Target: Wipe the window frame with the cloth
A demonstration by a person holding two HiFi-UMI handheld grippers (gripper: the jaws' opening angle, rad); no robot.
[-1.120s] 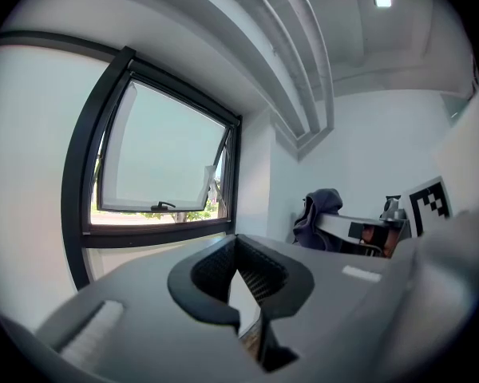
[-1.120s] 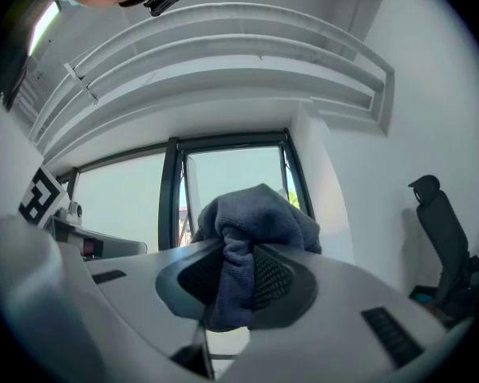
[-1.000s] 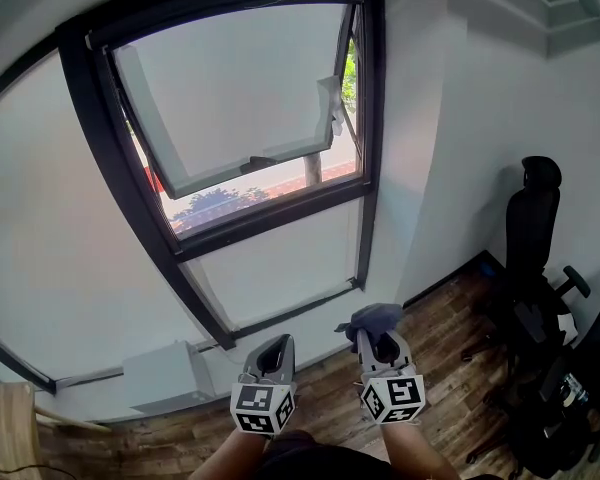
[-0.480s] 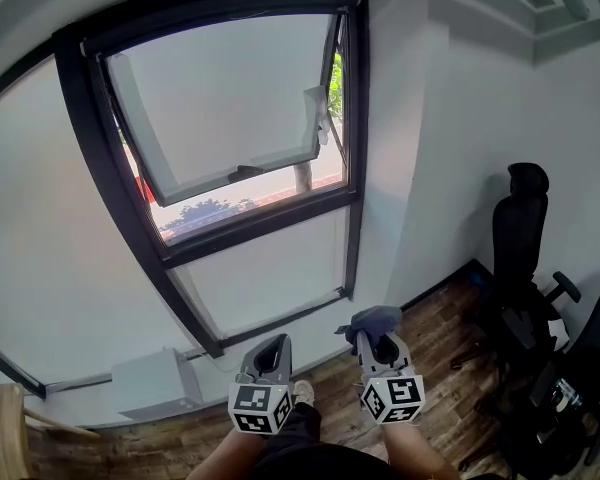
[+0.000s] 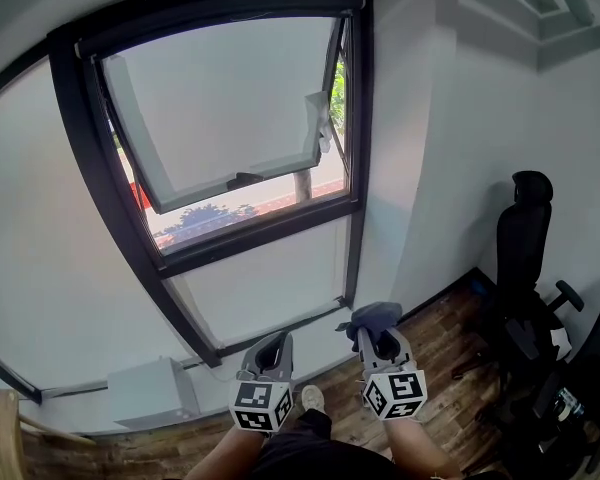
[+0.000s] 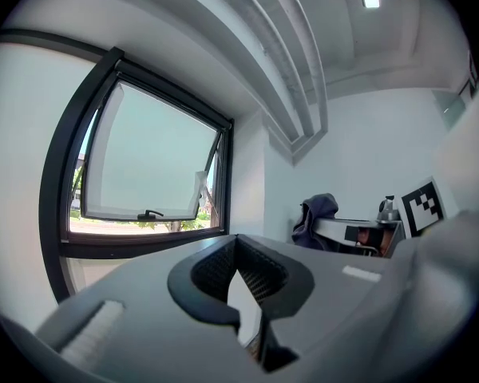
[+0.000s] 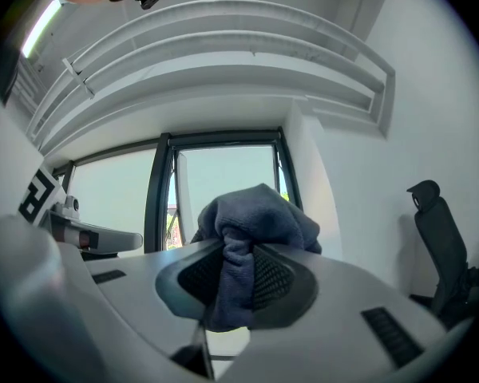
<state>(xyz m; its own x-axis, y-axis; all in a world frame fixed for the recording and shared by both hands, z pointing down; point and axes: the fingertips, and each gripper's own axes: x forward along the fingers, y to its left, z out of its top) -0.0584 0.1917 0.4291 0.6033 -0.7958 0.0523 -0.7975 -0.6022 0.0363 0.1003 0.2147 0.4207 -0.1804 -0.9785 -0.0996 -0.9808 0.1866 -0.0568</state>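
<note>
The black window frame (image 5: 355,148) fills the upper head view, its top sash (image 5: 220,98) tilted open outward. Both grippers are held low in front of me, well short of the frame. My right gripper (image 5: 378,336) is shut on a dark blue-grey cloth (image 5: 373,316) that bunches above its jaws; the right gripper view shows the cloth (image 7: 255,214) pinched between the pads, with the frame (image 7: 154,198) beyond. My left gripper (image 5: 274,346) is beside it, jaws together and holding nothing. In the left gripper view (image 6: 239,266) the frame (image 6: 144,244) is far left and the cloth (image 6: 315,218) at right.
Black office chairs (image 5: 525,258) stand by the right wall. A white box (image 5: 150,390) is mounted low under the window at left. Wooden floor (image 5: 450,338) runs along the wall. My shoe (image 5: 312,398) shows between the grippers. A wooden piece (image 5: 0,438) sits at bottom left.
The view has shifted a little relative to the window, and a shoe has come into sight. Both grippers keep the same pose, the cloth still held in the right one.
</note>
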